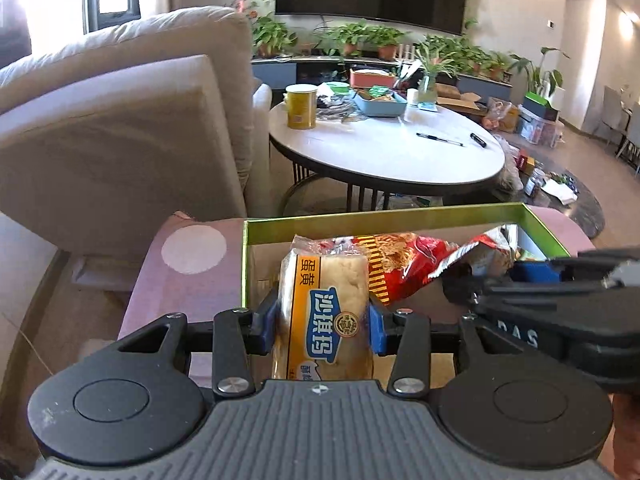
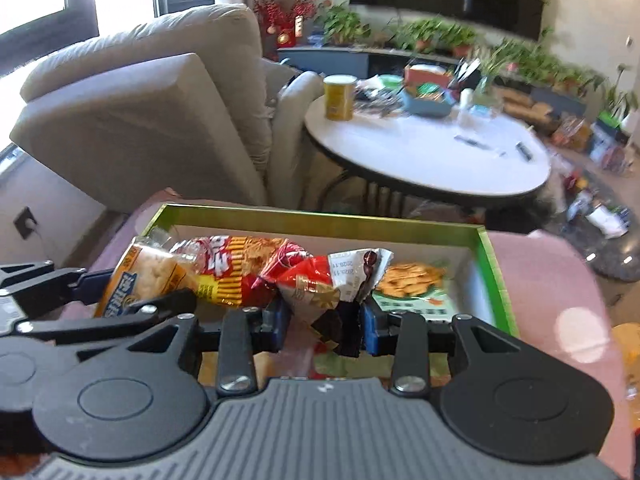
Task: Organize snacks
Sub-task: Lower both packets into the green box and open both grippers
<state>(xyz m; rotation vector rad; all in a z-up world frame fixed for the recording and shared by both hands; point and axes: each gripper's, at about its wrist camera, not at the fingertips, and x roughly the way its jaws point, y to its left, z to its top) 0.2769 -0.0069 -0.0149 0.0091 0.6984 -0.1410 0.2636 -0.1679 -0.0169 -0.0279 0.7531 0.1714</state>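
Big picture first: green-rimmed box [image 2: 320, 220] sitting on a pink cushioned surface [image 1: 188, 280], dead ahead of both tools, with a white oval table [image 1: 384, 152] and a beige armchair [image 1: 120, 120] well beyond. Inside the box, just past the fingertips: red-and-yellow snack bag [image 2: 244, 268] lying across the middle, green cracker pack [image 2: 412, 284] flat at the far right end. Now the left gripper [image 1: 322, 318], narrowed and clamped on the egg-yolk cake pack [image 1: 324, 312], blue pads pressing both long sides, pack standing on end at the box's left end, its top touching the red-and-yellow bag. Over to the right gripper [image 2: 322, 326], also closed down, pinching a crumpled red-and-dark wrapper [image 2: 332, 300] right at the near edge of the box, between the red bag and the cracker pack. Crowded in here! Two tools side by side, right one nearly brushing the left's flank. Risks, by judgement: soft cake squashed if the squeeze tightens; pack tipping out over the near wall if released while upright; wrapper slipping free, being thin and crinkled and held by a corner only; linkages knocking together and jolting both loads; light box skidding on the soft cushion under any sideways shove. Right view blurred toward the edges, so the far corner stays unclear.
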